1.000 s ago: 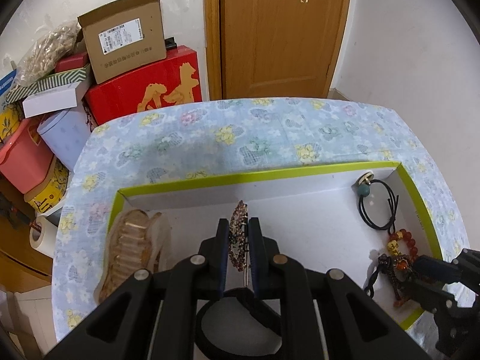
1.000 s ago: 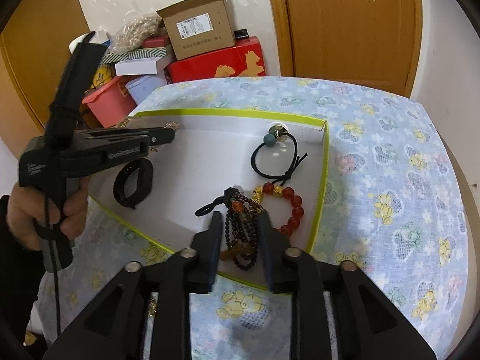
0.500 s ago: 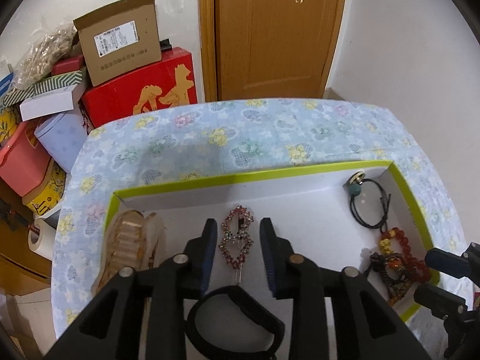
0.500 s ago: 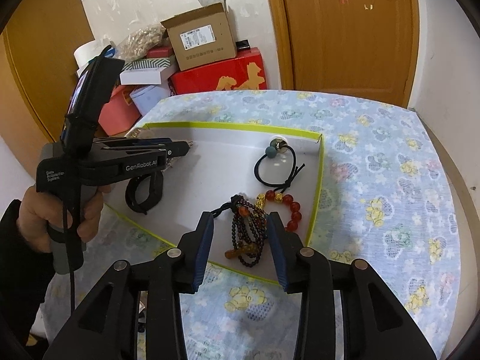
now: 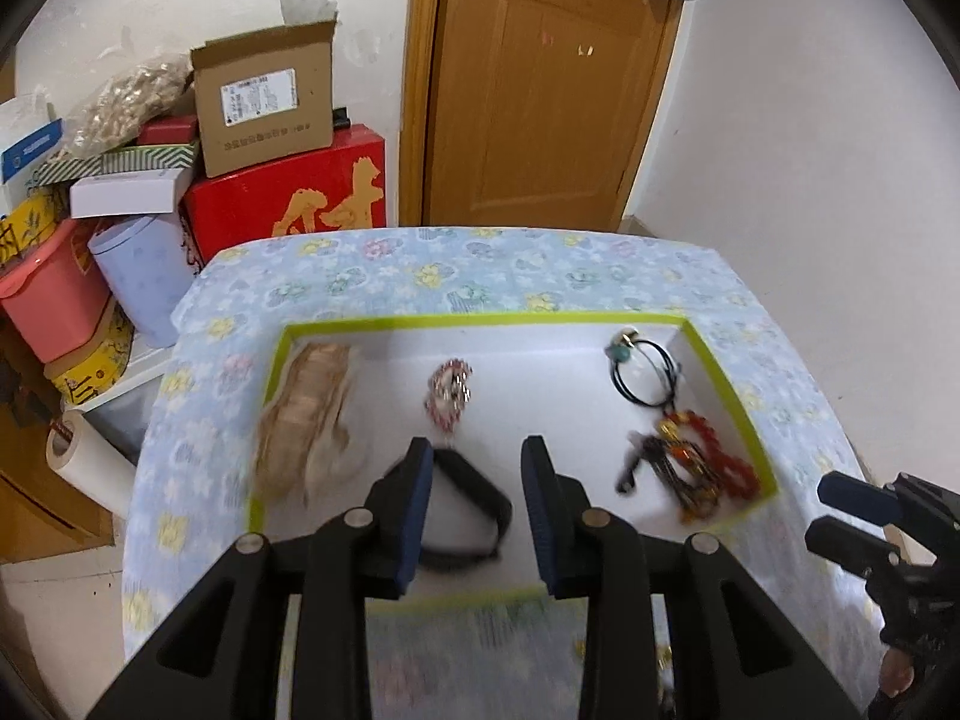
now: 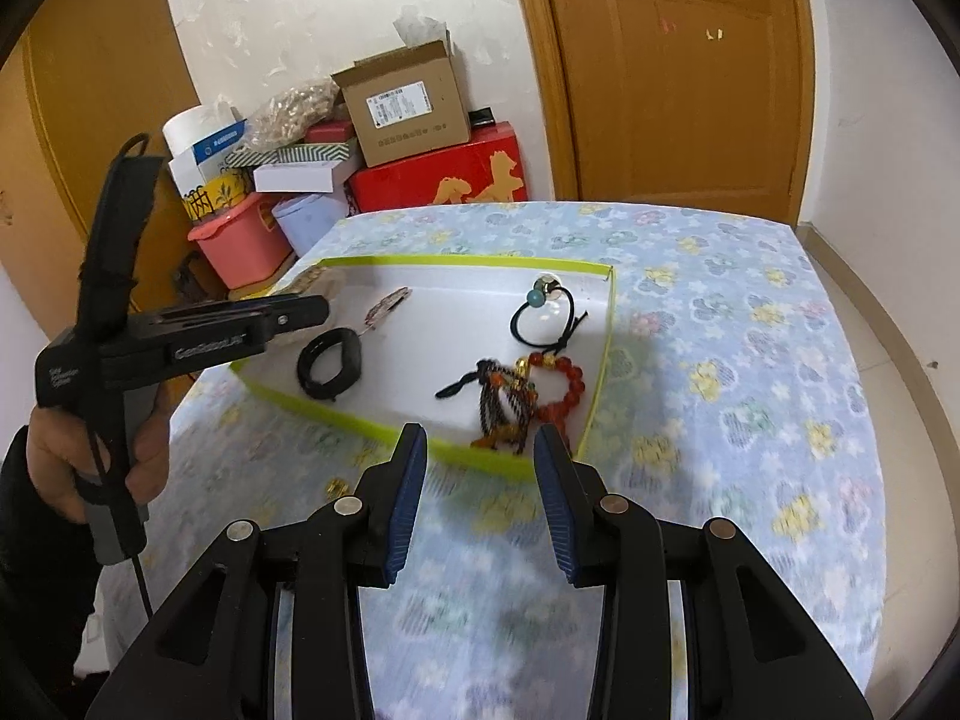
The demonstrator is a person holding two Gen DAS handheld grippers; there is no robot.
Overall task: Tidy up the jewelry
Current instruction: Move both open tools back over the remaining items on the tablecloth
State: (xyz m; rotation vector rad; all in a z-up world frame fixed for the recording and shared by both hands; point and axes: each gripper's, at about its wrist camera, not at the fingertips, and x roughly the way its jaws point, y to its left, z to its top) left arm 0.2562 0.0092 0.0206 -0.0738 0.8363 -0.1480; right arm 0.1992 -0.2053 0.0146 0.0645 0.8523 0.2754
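A white tray with a green rim (image 5: 480, 320) (image 6: 462, 264) lies on the flowered table. In it are a beige hair claw (image 5: 306, 414), a jewelled hair clip (image 5: 447, 391) (image 6: 387, 306), a black band (image 5: 474, 498) (image 6: 330, 363), a black hair tie with a teal bead (image 5: 645, 369) (image 6: 546, 315), a red bead bracelet (image 5: 714, 456) (image 6: 561, 387) and a dark bead strand (image 5: 672, 462) (image 6: 504, 405). My left gripper (image 5: 477, 504) is open and empty above the tray's near side. My right gripper (image 6: 480, 480) is open and empty, just outside the tray's near rim.
Stacked boxes, a red carton (image 5: 288, 198), a pink bin (image 5: 48, 294) and a paper roll (image 5: 84, 462) crowd the floor left of the table. A wooden door (image 5: 540, 90) stands behind. A small gold item (image 6: 337, 487) lies on the cloth near the tray.
My left gripper has let go of the jewelled clip, which now lies in the tray, and pulled back open. My right gripper has released the dark bead strand, opened and drawn back.
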